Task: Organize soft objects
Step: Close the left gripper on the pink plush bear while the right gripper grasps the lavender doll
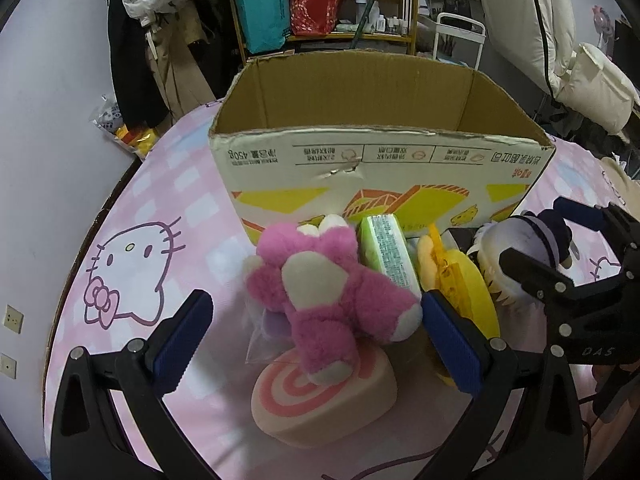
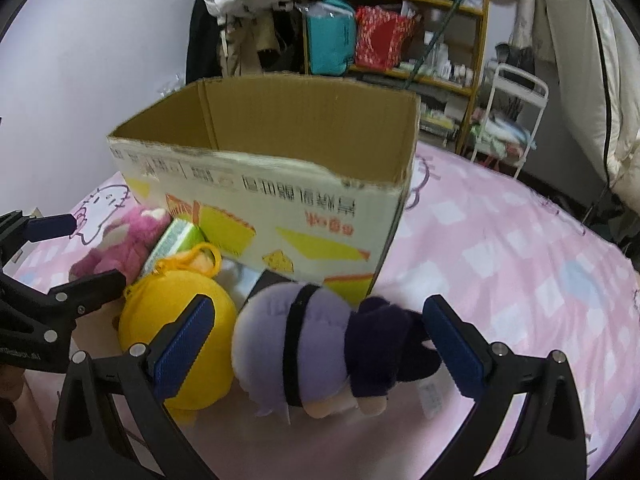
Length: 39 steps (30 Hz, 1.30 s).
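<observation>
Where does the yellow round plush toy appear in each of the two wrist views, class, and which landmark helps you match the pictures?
Left wrist view: the yellow plush sits right of centre, behind the left gripper's right-hand pad, beside the green packet.
Right wrist view: it lies lower left, partly behind the right gripper's left-hand pad.
Shared landmark: the open cardboard box just behind it.

My left gripper (image 1: 316, 338) straddles the pink plush (image 1: 324, 292); at 12 o'clock the cardboard box (image 1: 376, 168) wall blocks passage. Bare sheet (image 1: 160, 200) lies at 10 o'clock; my right gripper (image 1: 560, 256) crowds 3 o'clock.
</observation>
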Tool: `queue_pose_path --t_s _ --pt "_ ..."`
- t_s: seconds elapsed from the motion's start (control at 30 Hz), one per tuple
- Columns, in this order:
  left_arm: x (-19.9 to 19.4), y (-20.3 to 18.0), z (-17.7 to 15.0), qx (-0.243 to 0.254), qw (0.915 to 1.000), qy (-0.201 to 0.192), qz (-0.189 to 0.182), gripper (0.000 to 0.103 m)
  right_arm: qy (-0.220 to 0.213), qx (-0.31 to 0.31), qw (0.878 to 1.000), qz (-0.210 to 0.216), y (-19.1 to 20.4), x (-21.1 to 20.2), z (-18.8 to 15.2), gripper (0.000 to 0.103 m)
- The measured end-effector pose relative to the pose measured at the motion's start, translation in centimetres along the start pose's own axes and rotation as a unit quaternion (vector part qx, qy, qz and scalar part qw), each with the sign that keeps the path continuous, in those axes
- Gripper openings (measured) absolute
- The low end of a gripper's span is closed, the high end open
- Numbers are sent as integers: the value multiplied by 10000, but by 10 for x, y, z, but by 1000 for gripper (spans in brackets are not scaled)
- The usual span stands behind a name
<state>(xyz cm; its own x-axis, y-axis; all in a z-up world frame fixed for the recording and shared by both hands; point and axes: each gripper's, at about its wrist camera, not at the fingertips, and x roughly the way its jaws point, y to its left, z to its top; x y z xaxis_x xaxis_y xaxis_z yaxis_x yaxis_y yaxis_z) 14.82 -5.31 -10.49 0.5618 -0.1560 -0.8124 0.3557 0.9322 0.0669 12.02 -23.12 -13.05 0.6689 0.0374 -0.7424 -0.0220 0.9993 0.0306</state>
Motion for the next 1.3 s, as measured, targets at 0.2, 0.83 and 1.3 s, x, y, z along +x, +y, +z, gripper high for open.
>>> queue_pose_path --t_s 0.2,0.83,1.3 --pt "2 -1 -1 -6 10000 26 -37 102 198 99 9997 -66 -4 10 -4 103" --pt "10 -4 -5 149 9998 54 -147 73 28 -104 9995 -303 -5 9 -3 103" --pt "0 1 -7 -28 9997 -35 -258 57 25 -255 9995 -190 3 1 -10 93"
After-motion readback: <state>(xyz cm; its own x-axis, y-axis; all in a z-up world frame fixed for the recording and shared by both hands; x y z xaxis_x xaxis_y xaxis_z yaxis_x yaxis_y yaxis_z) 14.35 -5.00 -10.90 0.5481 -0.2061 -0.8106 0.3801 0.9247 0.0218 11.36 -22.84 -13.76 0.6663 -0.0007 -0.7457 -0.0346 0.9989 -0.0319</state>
